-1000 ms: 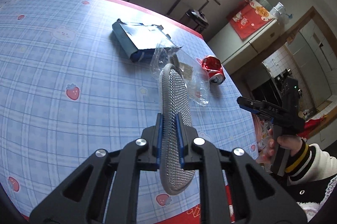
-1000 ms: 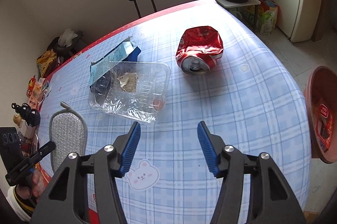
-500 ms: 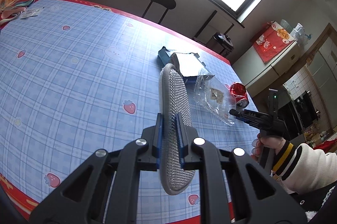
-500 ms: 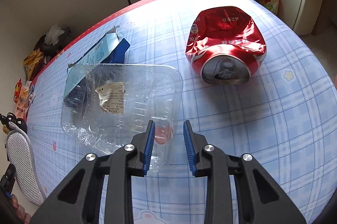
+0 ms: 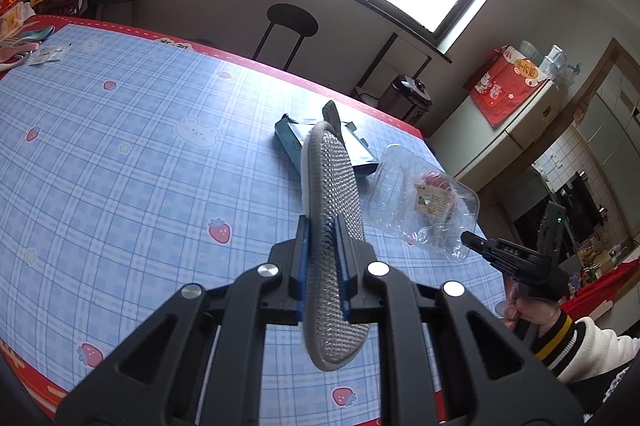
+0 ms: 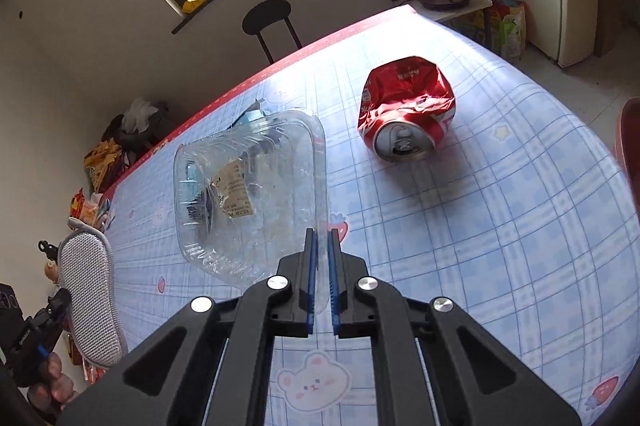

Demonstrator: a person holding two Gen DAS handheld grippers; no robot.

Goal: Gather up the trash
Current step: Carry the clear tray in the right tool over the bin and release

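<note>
Now the blue checked table [image 6: 500, 226] fills both views, and there are three pieces of trash on it: one clear plastic tray [image 6: 248, 194], one crushed red can [image 6: 408, 114] and one torn blue carton [image 5: 292, 140]. From the right wrist view the tray sits at about eleven o'clock, tipped up off the cloth, with the can well apart at one o'clock and the carton half hidden behind the tray. The right gripper [image 6: 322, 258] points down at the table; its jaws have just been closing and now pinch the tray's near edge, almost together. A striped cuff and hand [image 5: 528, 310] carry it at four o'clock in the left view. The left gripper [image 5: 324, 230] is clamped narrow on one grey mesh scrubber pad [image 5: 334, 210], standing on edge and blocking part of the carton. One black stool [image 6: 268, 14] stands beyond the table at twelve.
</note>
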